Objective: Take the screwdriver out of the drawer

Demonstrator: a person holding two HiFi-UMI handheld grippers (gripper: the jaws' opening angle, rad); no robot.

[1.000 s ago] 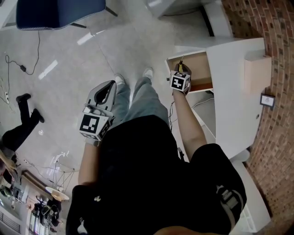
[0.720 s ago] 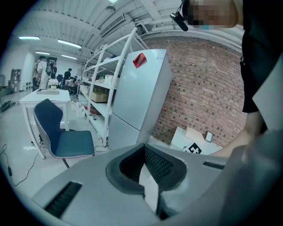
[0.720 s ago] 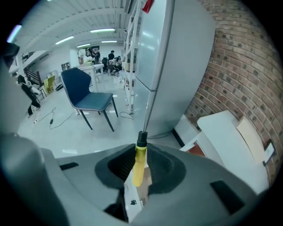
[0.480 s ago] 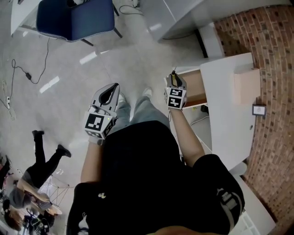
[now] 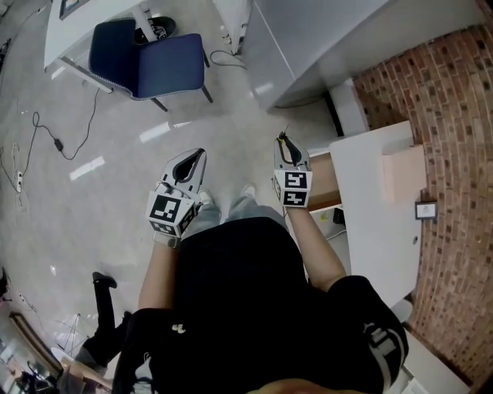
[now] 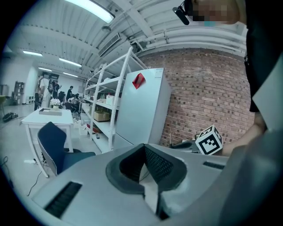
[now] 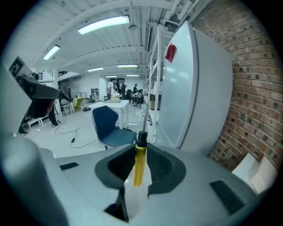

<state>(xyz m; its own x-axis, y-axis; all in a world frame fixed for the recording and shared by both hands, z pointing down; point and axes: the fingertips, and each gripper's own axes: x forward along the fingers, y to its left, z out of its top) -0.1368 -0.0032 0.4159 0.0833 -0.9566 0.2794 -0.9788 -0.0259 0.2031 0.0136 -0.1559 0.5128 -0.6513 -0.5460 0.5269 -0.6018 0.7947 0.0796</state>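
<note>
In the right gripper view, my right gripper [image 7: 141, 149] is shut on the yellow handle of the screwdriver [image 7: 139, 164], whose black collar and metal shaft stick out past the fingertips. In the head view the right gripper [image 5: 284, 145] hangs in the air just left of the open wooden drawer [image 5: 326, 183], clear of it, and the screwdriver [image 5: 283, 138] points away from me. My left gripper [image 5: 199, 154] is raised beside it on the left. Its fingertips meet with nothing between them. In the left gripper view the left gripper [image 6: 144, 148] points at a tall white cabinet.
The drawer belongs to a white desk [image 5: 376, 231] against a brick wall [image 5: 454, 254]. A cardboard box [image 5: 402, 174] stands on the desk. A blue chair [image 5: 151, 66] and a white table [image 5: 69, 23] stand ahead. Cables lie on the floor [image 5: 46, 131].
My right gripper has lifted out of the drawer with the screwdriver, up and slightly left. The left gripper has risen too. The head view has swung forward.
</note>
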